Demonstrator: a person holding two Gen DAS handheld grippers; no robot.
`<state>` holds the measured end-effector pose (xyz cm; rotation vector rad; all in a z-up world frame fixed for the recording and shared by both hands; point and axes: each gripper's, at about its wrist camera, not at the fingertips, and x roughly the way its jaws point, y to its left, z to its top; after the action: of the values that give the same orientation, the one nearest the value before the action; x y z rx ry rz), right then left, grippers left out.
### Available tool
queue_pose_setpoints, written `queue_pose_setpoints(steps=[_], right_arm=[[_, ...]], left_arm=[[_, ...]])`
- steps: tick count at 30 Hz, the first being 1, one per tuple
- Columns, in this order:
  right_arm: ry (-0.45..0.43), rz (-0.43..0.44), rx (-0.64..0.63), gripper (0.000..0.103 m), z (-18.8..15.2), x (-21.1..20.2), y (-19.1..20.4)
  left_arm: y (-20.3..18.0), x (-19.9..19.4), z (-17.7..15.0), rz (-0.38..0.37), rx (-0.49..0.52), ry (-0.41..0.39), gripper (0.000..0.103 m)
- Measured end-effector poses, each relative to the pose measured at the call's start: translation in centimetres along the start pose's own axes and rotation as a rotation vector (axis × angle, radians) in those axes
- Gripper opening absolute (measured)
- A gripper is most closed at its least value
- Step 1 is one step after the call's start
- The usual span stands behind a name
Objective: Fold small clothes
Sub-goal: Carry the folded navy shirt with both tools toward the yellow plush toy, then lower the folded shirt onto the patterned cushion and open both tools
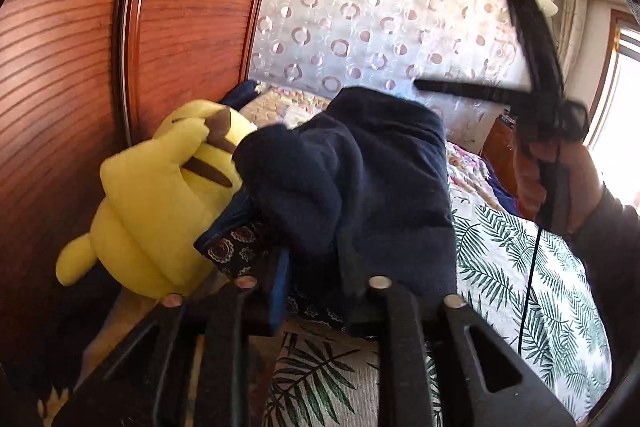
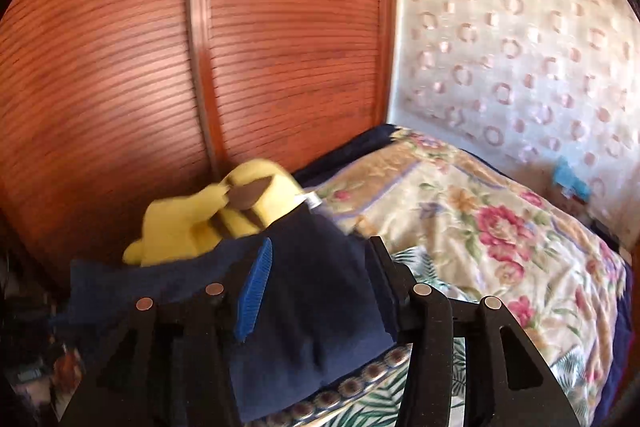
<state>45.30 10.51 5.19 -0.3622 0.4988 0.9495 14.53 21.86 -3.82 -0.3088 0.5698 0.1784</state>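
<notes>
A dark navy garment (image 1: 360, 163) lies bunched on the bed, over a navy patterned cloth (image 1: 236, 247). My left gripper (image 1: 316, 283) is open, its fingers astride the near edge of the garment. In the left wrist view my right gripper (image 1: 536, 95) is raised at the right, blurred, held in a hand. In the right wrist view my right gripper (image 2: 316, 287) stands open over the navy garment (image 2: 320, 291), blue pad (image 2: 256, 291) showing, nothing pinched.
A yellow plush toy (image 1: 160, 195) (image 2: 208, 219) leans against the wooden wardrobe (image 1: 80, 67) at the left. The bed has a leaf-print sheet (image 1: 520, 267) and a floral quilt (image 2: 480, 227). A patterned wall (image 1: 380, 19) is behind; a window is at far right.
</notes>
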Motion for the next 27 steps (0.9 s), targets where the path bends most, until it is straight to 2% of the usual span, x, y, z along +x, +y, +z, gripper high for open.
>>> queue_pose_setpoints(steps=[1,3,4,6,11,17,22,27], right_arm=[[0.012,0.008,-0.008,0.050,-0.7,0.1,-0.4],[0.044,0.001,-0.024,0.050,-2.0,0.9,-0.6],[0.061,-0.011,-0.027,0.050,-2.4,1.7,-0.7],[0.082,-0.031,-0.014,0.050,-2.9,3.3,-1.3],[0.065,-0.033,0.038,0.051,-2.9,5.1,-2.5],[0.015,-0.043,0.089,0.051,-3.6,2.8,-1.3],[-0.016,-0.050,0.124,0.051,-6.2,-1.3,0.4],[-0.061,-0.074,0.170,0.051,-8.9,-7.3,1.3]], left_arm=[[0.0,-0.2,0.1,0.005,0.010,-0.013,0.044],[-0.3,-0.6,0.3,0.000,0.038,-0.029,0.051],[-0.5,-0.7,0.4,0.012,0.053,-0.028,0.066],[-1.0,-1.1,0.5,0.039,0.089,-0.044,0.082],[-2.1,-2.1,0.7,0.108,0.149,-0.078,0.088],[-2.9,-2.8,0.3,0.105,0.168,-0.067,0.088],[-4.4,-3.3,-0.3,0.115,0.199,-0.052,0.088],[-6.5,-3.6,-1.3,0.077,0.226,-0.017,0.088]])
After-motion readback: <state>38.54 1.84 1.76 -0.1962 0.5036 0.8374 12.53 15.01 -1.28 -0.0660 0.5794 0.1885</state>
